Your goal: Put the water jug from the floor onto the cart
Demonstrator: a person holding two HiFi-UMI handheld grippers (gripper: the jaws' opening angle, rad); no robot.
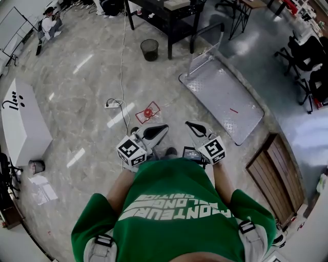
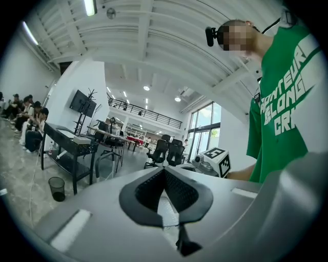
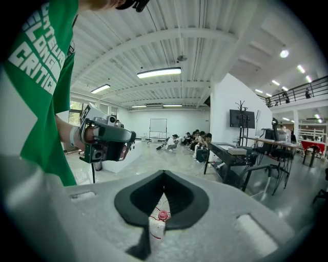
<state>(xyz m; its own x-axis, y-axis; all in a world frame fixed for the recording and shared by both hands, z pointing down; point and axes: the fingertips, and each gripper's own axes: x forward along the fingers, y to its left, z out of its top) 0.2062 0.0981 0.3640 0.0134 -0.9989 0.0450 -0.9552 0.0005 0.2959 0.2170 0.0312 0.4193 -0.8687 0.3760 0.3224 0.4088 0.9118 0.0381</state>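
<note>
a person in a green t-shirt [image 1: 174, 204] stands on a pale marble floor [image 1: 82, 82], seen from above, with a two-jaw tool in each hand held out at waist height

the left gripper [image 1: 162, 128] has its black jaws pressed together with nothing between them; its own view shows the pads meeting at the tip and only open room beyond. the right gripper [image 1: 190, 124] is likewise fully closed and holds nothing. the two tools sit side by side, near each other but apart

the water jug [image 1: 148, 112] stands upright on the floor just ahead of the two tools, clear with a red cap, inside a square marked in red on the floor [image 1: 155, 105]. neither tool touches it. in the right gripper view the jug shows low down through the gap behind the closed jaws

the cart [image 1: 225, 100], a flat grey metal platform with a handle [image 1: 205, 53] at its far end, lies ahead and to the right, well apart from the jug, and its deck is bare

a white power strip [image 1: 114, 104] lies left of the jug, and a dark waste bin [image 1: 149, 49] stands farther off beside a black table [image 1: 164, 13]. a long white bench [image 1: 23, 123] is at the left, a brown wooden panel [image 1: 274, 169] at the right
</note>
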